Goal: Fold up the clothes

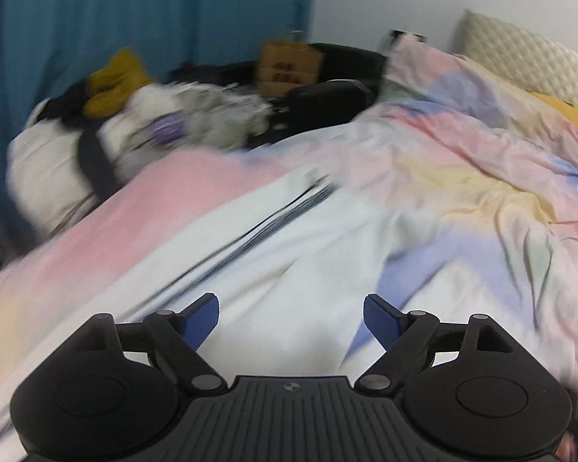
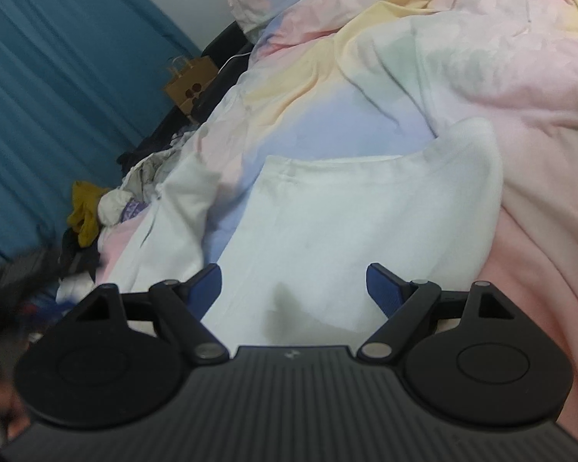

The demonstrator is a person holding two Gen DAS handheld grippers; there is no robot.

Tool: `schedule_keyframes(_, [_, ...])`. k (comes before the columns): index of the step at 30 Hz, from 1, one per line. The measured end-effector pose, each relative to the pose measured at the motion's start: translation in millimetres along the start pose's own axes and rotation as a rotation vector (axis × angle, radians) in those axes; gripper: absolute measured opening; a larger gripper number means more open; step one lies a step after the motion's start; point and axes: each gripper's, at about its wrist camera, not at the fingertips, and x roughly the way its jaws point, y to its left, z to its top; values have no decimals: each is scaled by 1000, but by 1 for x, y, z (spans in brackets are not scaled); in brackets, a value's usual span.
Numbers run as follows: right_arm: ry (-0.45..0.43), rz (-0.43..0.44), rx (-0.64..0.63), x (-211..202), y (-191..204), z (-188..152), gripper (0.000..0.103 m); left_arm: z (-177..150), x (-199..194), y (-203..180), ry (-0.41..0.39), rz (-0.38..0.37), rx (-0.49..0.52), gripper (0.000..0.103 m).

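Left tool spread, right tool spread, white garment beneath

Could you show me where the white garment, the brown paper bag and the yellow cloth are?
white garment (image 2: 346, 223): right wrist view, on its flat middle panel.
brown paper bag (image 2: 189, 84): right wrist view, on its front face.
yellow cloth (image 2: 84, 211): right wrist view, on its bunched middle.

Teal curtain, pastel duvet (rumpled), brown paper bag, quilted pillow
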Motion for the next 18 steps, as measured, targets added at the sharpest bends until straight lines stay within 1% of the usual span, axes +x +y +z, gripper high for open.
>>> schedule_keyframes(3, [16,32,-42,-3,8,-2,84,-50,-49,39,24,87,-80,84])
schedule_keyframes(6, [37,70,-72,-5,16,-3,84,-95,-99,64,31,171,-141,84])
schedule_keyframes(9, [69,140,-67,-6,21,-1,84,-137,-149,86,32,253,-197,84])
schedule_keyframes(11, [113,195,-35,-3,22,3,85,-166,-183,101,33,308,-235,84])
schedule_keyframes(15, [208,255,35,20,28,13,85,-209,-223,119,0,338,-329,85])
schedule_keyframes(18, [268,284,61,51,36,24,82,-230,-238,132,5,321,-414,85])
